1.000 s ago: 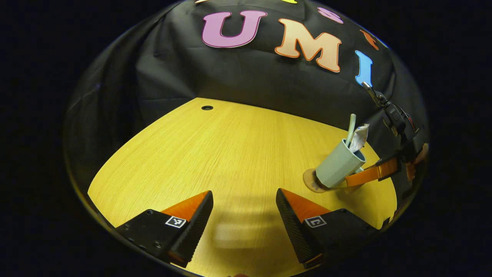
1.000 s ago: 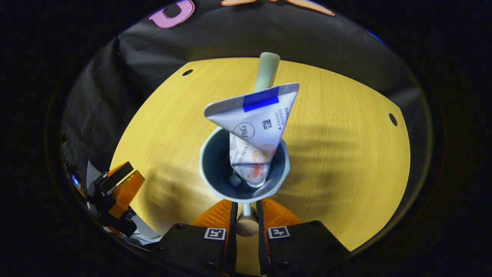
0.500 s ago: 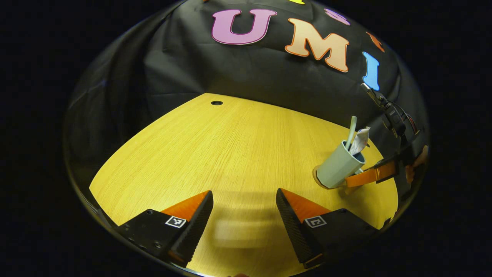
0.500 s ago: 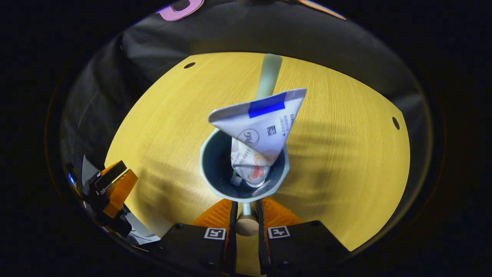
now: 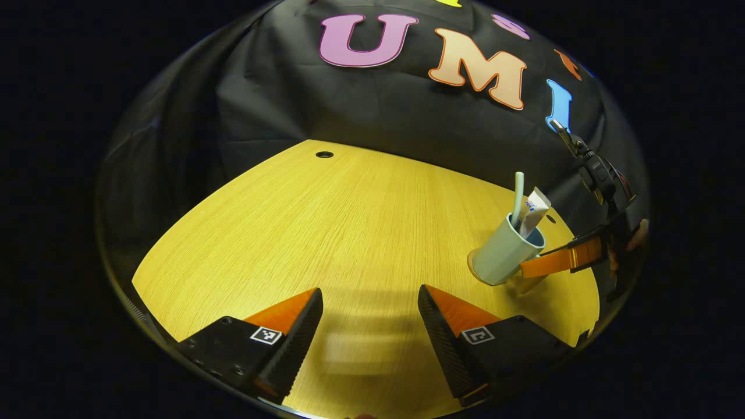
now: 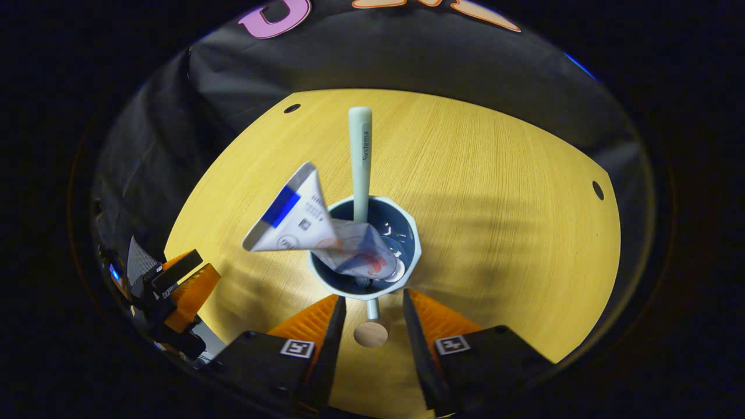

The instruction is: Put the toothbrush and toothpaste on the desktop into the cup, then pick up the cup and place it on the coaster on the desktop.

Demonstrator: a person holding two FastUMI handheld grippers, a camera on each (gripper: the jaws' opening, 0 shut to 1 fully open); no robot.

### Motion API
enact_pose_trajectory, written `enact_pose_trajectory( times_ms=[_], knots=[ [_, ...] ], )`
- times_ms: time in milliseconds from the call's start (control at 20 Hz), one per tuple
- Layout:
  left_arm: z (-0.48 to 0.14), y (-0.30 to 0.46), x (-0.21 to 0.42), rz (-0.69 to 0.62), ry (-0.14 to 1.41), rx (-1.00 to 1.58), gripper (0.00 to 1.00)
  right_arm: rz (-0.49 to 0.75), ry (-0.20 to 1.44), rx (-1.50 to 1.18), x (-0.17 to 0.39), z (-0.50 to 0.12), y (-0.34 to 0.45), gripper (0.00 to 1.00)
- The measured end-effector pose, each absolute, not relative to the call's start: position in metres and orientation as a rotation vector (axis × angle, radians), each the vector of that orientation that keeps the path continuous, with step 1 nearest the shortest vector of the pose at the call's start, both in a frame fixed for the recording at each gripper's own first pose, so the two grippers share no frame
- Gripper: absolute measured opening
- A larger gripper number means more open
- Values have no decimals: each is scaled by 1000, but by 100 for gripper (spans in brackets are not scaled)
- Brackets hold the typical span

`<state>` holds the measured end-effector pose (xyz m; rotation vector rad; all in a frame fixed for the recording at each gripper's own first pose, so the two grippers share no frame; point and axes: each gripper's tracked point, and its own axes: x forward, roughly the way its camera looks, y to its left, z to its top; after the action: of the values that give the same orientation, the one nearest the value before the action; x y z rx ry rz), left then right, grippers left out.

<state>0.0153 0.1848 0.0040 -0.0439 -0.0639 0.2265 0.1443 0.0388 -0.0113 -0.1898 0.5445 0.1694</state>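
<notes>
Jaws of right gripper (image 6: pixel 371 302) parted, flanking cup handle without touching. Pale blue-grey plastic cup (image 6: pixel 364 247) upright on yellow wooden desktop (image 6: pixel 495 192), round brown coaster (image 5: pixel 472 269) edge under base. Mint toothbrush (image 6: pixel 360 157), white toothpaste tube (image 6: pixel 314 233) inside. Left gripper (image 5: pixel 369 326) spread wide, well apart from cup.

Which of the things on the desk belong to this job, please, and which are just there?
Job: cup, toothbrush, toothpaste, coaster, right hand-held gripper.
Just there: left hand-held gripper, desk with its holes.
</notes>
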Motion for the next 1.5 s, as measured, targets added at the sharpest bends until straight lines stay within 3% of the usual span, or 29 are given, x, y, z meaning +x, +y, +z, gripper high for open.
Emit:
enact_pose_trajectory(
  times_ms=[200,550,600,650,950,1150,1200,1450,1500],
  knots=[
    [7,175,15,216,-70,-24,95,185,473,-221,130,10,34,96],
    [11,138,12,193,-77,13,95,180,345,-174,85,34,0,99],
    [11,129,12,185,-79,18,95,173,316,-162,78,37,-8,95],
    [12,120,12,173,-83,22,95,164,287,-144,71,40,-16,99],
    [16,75,4,124,-104,67,95,64,103,-13,33,45,-71,99],
    [18,54,1,92,-103,71,95,14,74,43,19,32,-98,95],
    [19,52,1,93,-104,82,95,4,78,51,18,26,-103,99],
    [20,38,-1,81,-101,115,95,-12,80,75,10,21,-118,99],
    [22,37,-2,81,-104,125,95,-16,72,75,10,22,-120,95]
  ],
)
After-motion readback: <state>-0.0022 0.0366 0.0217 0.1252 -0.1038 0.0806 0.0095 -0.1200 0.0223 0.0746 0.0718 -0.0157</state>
